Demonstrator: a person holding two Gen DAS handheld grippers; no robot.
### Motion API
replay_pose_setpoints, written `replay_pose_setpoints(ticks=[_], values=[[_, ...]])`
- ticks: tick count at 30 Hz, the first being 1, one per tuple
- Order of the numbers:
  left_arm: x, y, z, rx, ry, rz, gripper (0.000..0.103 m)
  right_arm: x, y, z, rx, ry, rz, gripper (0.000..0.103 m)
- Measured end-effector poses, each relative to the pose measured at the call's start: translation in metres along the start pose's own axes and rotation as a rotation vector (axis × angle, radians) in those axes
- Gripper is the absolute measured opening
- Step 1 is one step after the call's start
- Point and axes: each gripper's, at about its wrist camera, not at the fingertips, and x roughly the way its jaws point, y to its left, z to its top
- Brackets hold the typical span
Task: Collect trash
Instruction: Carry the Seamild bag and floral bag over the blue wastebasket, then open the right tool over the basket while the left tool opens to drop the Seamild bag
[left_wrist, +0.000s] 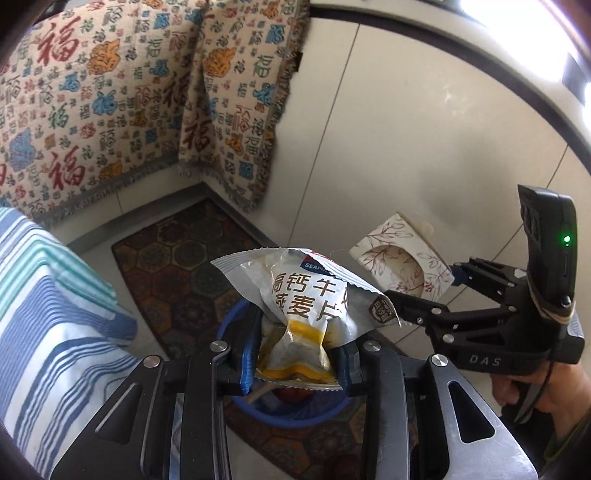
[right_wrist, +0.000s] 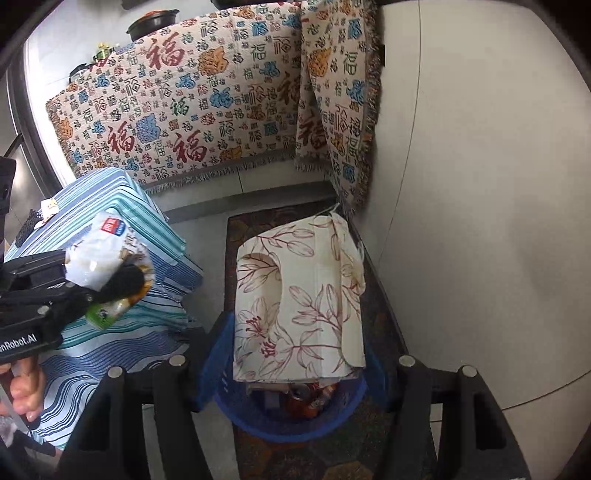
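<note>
My left gripper (left_wrist: 295, 354) is shut on a silver and yellow oatmeal snack bag (left_wrist: 303, 306) and holds it right above the blue trash bin (left_wrist: 236, 391). My right gripper (right_wrist: 291, 373) is shut on a flattened floral tissue box (right_wrist: 299, 299) and holds it over the same blue bin (right_wrist: 288, 424), which has cans and wrappers inside. In the left wrist view the right gripper (left_wrist: 454, 277) shows at the right with the tissue box (left_wrist: 399, 254). In the right wrist view the left gripper (right_wrist: 107, 284) shows at the left with the snack bag (right_wrist: 107, 258).
The bin stands on a dark patterned mat (left_wrist: 177, 251) on a pale tiled floor (left_wrist: 424, 147). A striped blue cloth (right_wrist: 122, 295) covers furniture at the left. A patterned throw (right_wrist: 207, 107) drapes a sofa behind.
</note>
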Motion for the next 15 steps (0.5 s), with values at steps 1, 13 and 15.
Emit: replay_pose_setpoints(ticks=[1, 13, 15], values=[[0.004, -0.001, 0.0, 0.004, 0.004, -0.001, 0.035, 0.002, 0.0, 0.0, 0.002, 0.002, 0.001, 0.065], [0.041, -0.001, 0.006, 0.009, 0.012, 0.016, 0.084, 0.028, -0.002, -0.002, -0.037, 0.033, -0.021, 0.083], [0.042, 0.001, 0.007, 0.004, 0.016, 0.013, 0.084, 0.029, 0.0, 0.0, -0.053, 0.025, -0.026, 0.085]])
